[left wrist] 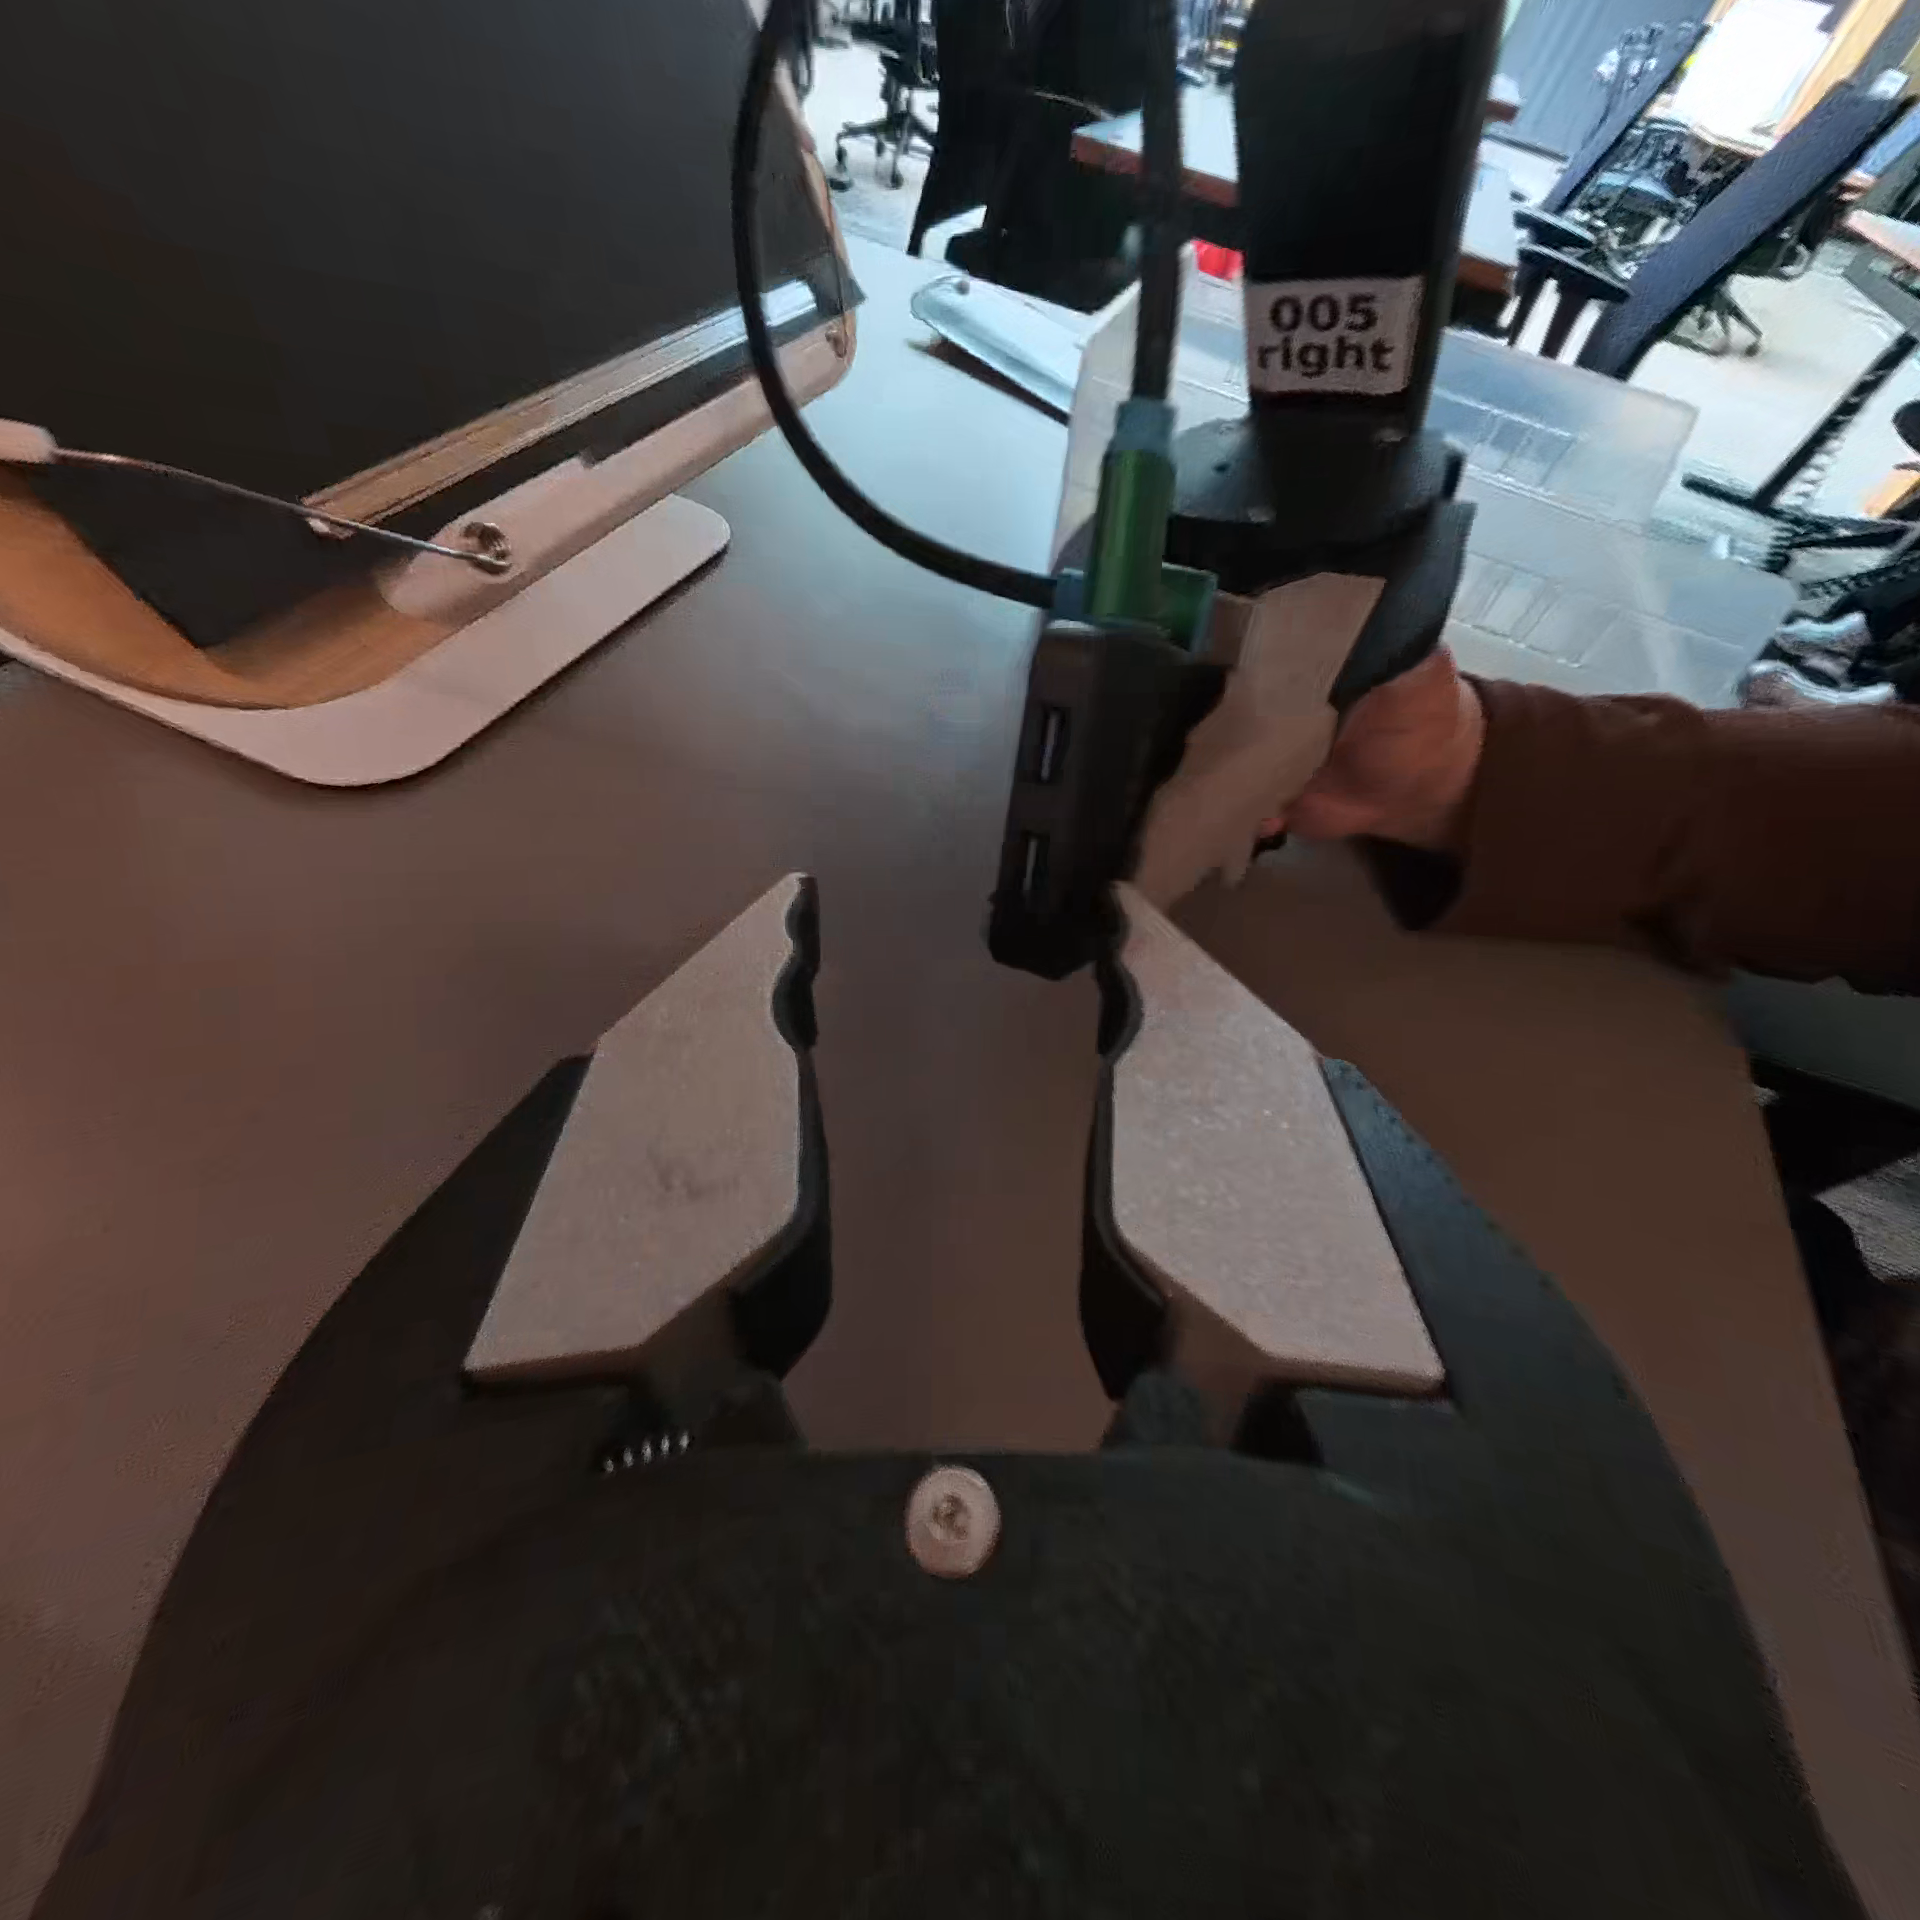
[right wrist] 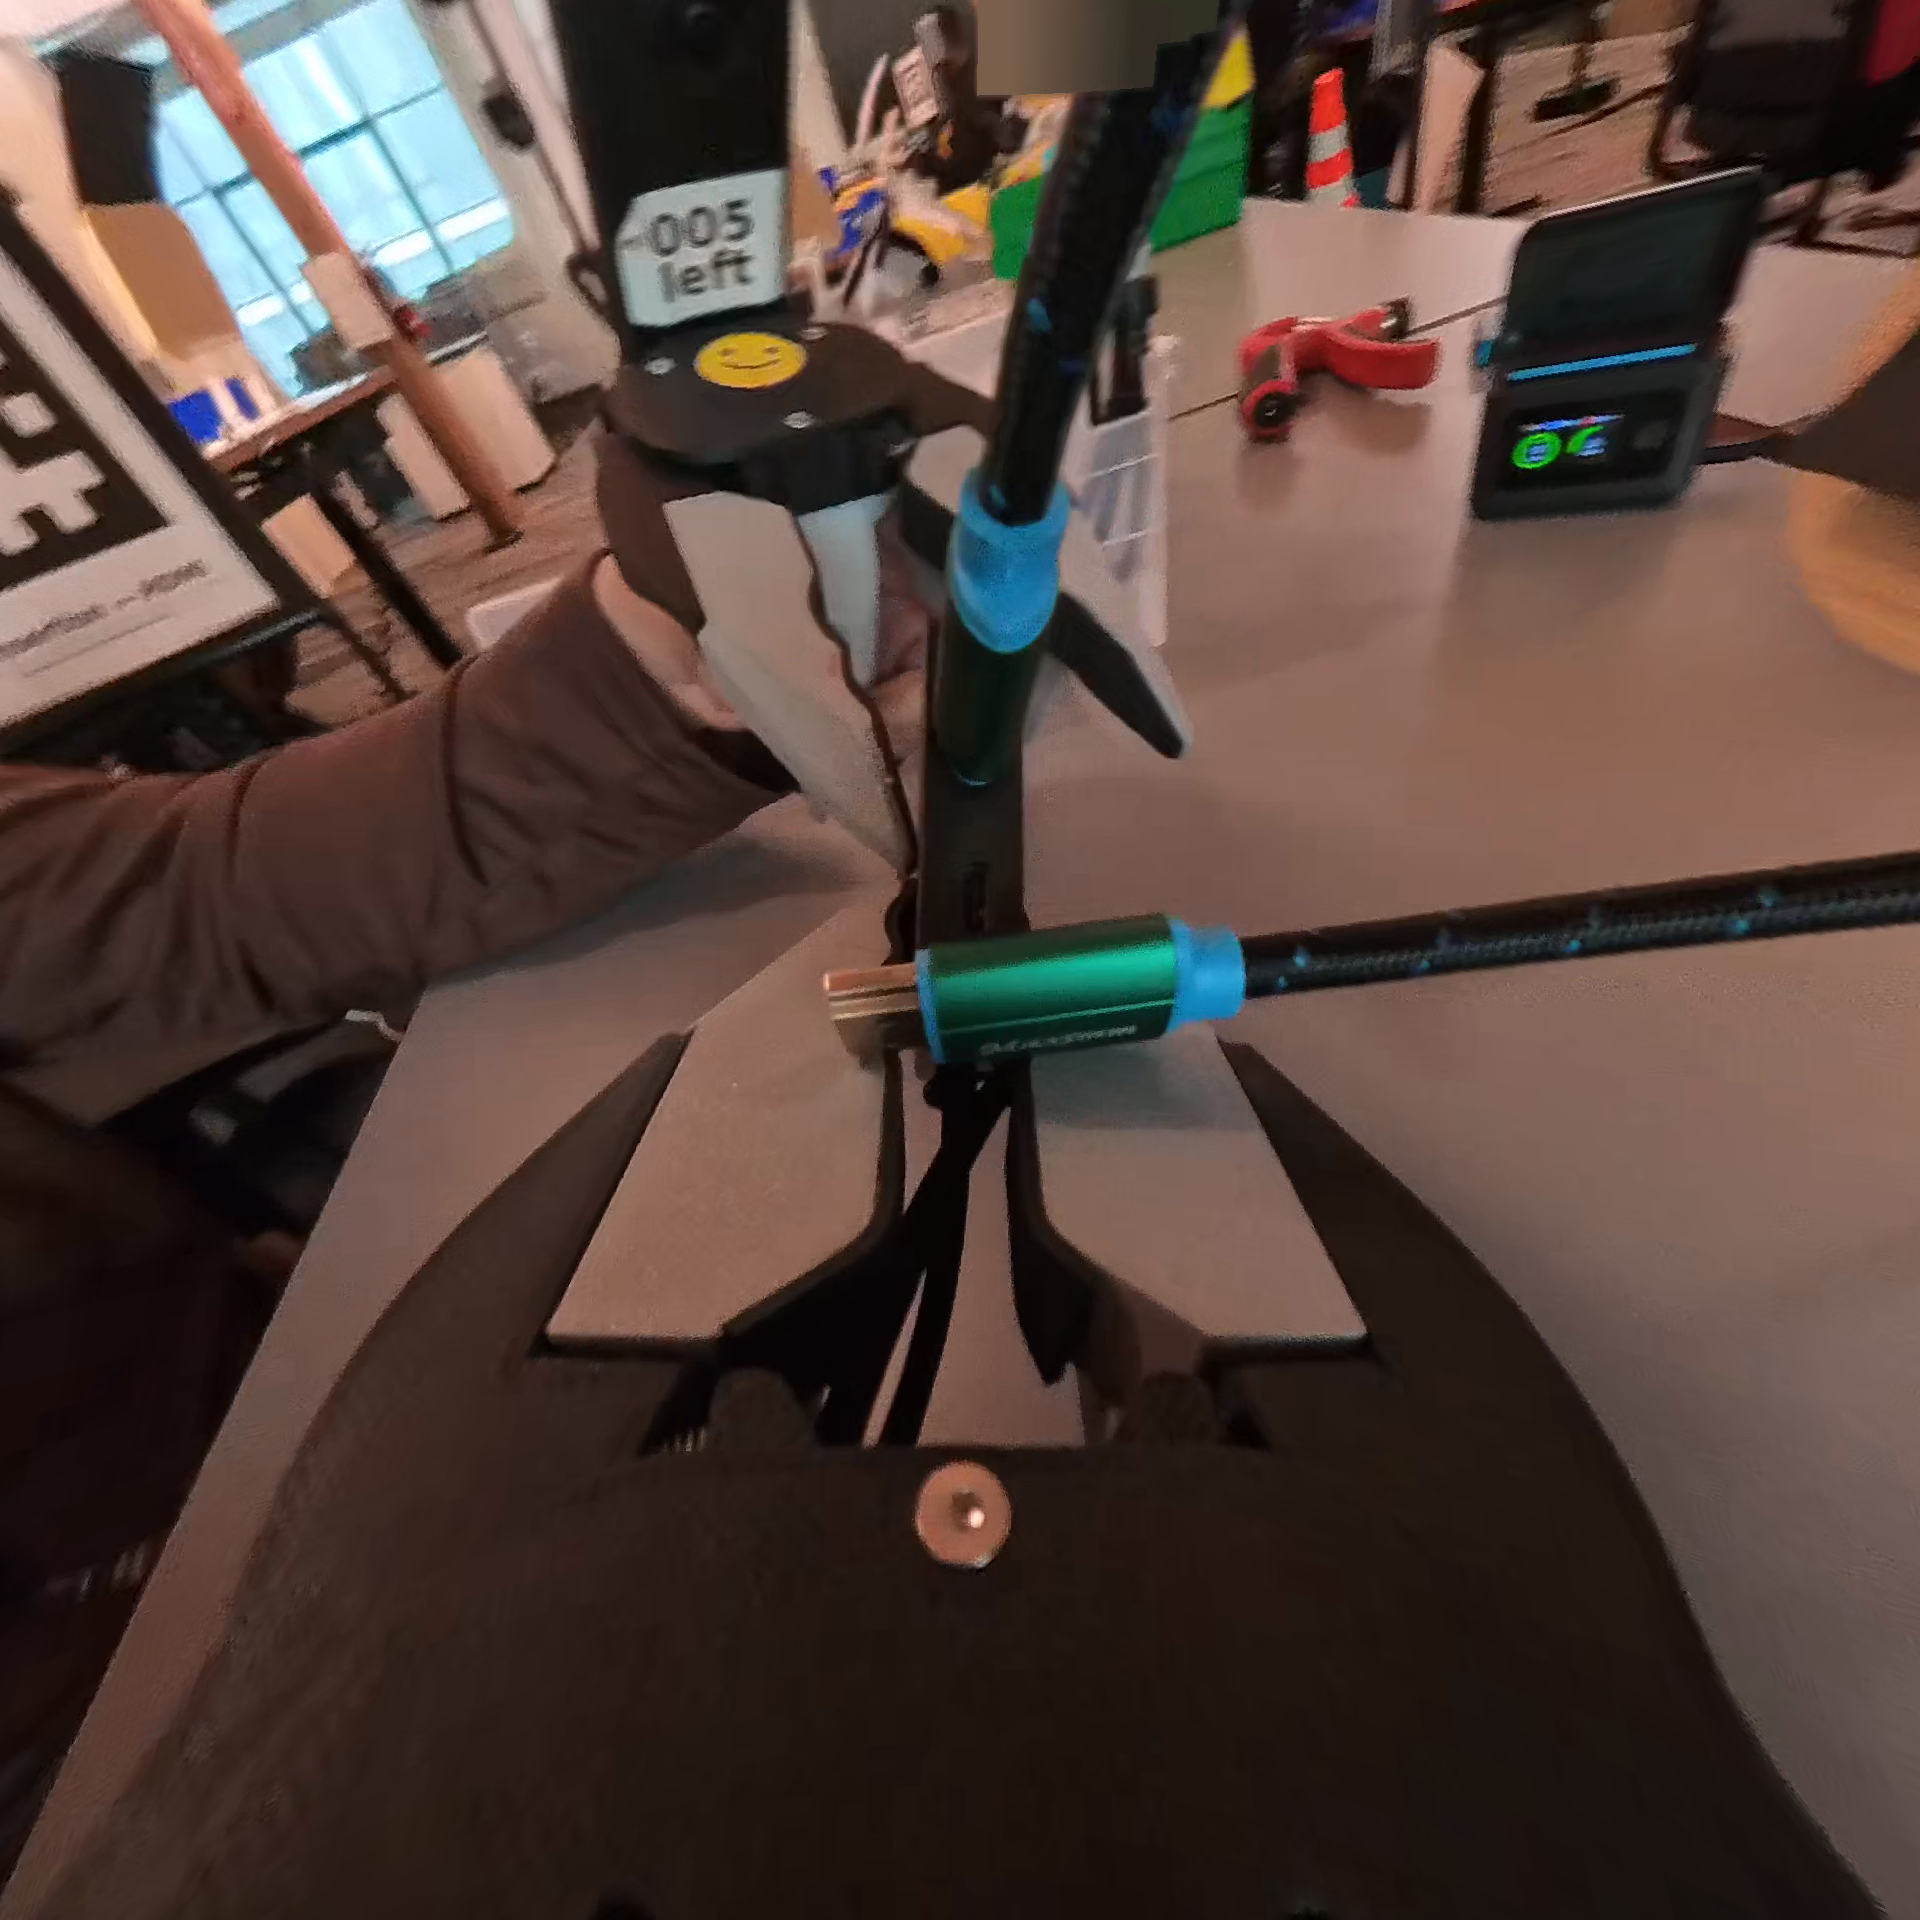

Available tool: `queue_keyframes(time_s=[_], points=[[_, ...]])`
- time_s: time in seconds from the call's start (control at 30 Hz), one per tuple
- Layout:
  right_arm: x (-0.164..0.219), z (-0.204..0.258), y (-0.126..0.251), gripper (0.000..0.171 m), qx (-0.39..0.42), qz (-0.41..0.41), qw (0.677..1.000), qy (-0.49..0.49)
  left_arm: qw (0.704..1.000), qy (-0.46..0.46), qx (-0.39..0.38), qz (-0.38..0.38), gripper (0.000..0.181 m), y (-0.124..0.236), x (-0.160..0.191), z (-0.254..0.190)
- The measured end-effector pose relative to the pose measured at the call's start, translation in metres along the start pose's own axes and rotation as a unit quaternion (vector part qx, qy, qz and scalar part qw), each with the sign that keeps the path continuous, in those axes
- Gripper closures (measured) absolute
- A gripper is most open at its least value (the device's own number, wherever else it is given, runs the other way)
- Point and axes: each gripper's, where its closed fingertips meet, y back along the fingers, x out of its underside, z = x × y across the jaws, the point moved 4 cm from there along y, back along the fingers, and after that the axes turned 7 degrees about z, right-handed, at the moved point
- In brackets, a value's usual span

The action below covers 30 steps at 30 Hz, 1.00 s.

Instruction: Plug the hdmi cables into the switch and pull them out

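We see the right gripper [left wrist: 1174, 758] clenched on the black HDMI switch [left wrist: 1081, 790], which it holds upright above the brown counter [left wrist: 520, 987], with the long axis of the switch nearly vertical. One green HDMI plug [left wrist: 1132, 530] sits in the top end of the switch, and its braided cable [left wrist: 1158, 208] goes straight up. In the left wrist view, two empty ports on the side of the switch face toward us.

The left gripper [left wrist: 961, 956] is released, its jaws apart with nothing between them. Its right finger [left wrist: 1127, 935] is just beside the bottom corner of the switch; we cannot tell whether it touches. So the switch lies ahead and a little to the right of the left gripper.

In the right wrist view, a second green HDMI plug [right wrist: 1049, 987] lies across the picture, close to the right gripper's fingers, with its gold tip pointing left and its cable [right wrist: 1558, 930] running off to the right. What carries it we cannot see.

We judge that the coming move is for the left gripper, which is free and nearest. Around the switch there is open room. A monitor stand [left wrist: 416, 665] is well apart on the left, and the counter edge is on the right.
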Motion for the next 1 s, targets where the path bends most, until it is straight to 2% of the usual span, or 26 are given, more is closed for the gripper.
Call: queue_keyframes(time_s=[0.03,0.13,0.2,0.3,0.4,0.5,0.6,0.83,0.9,1.0], points=[[0.001,0.003,-0.001,0.16,-0.008,0.007,1.0,0.007,1.0,-0.002,0.016,-0.004,0.129,-0.002,0.001,-0.003],[0.005,0.01,0.0,0.157,-0.039,0.021,0.999,0.008,0.997,-0.023,0.074,-0.003,0.154,-0.003,0.004,-0.021],[0.007,0.017,0.004,0.156,-0.078,0.027,0.997,0.005,0.993,-0.056,0.1,-0.016,0.162,-0.002,0.004,-0.035],[0.012,0.023,0.008,0.155,-0.103,0.043,0.994,0.009,0.991,-0.066,0.116,-0.009,0.163,-0.005,0.005,-0.043],[0.014,0.018,0.008,0.152,-0.069,0.054,0.996,0.023,0.992,-0.054,0.112,0.007,0.166,-0.006,0.006,-0.038],[0.005,0.009,0.012,0.149,-0.044,0.023,0.999,0.013,0.994,-0.05,0.096,-0.031,0.17,0.007,-0.002,-0.029],[-0.001,0.008,0.02,0.157,-0.06,-0.001,0.998,-0.004,0.992,-0.038,0.111,-0.05,0.17,0.011,-0.004,-0.03],[0.007,0.021,0.014,0.16,-0.078,0.042,0.996,0.028,0.986,-0.019,0.167,-0.024,0.17,-0.001,0.005,-0.04],[0.015,0.021,0.008,0.16,-0.069,0.078,0.994,0.038,0.987,-0.046,0.157,0.0,0.17,-0.009,0.01,-0.045],[0.013,0.014,0.009,0.159,-0.047,0.067,0.996,0.033,0.991,-0.052,0.126,0.003,0.17,-0.012,0.009,-0.04]])
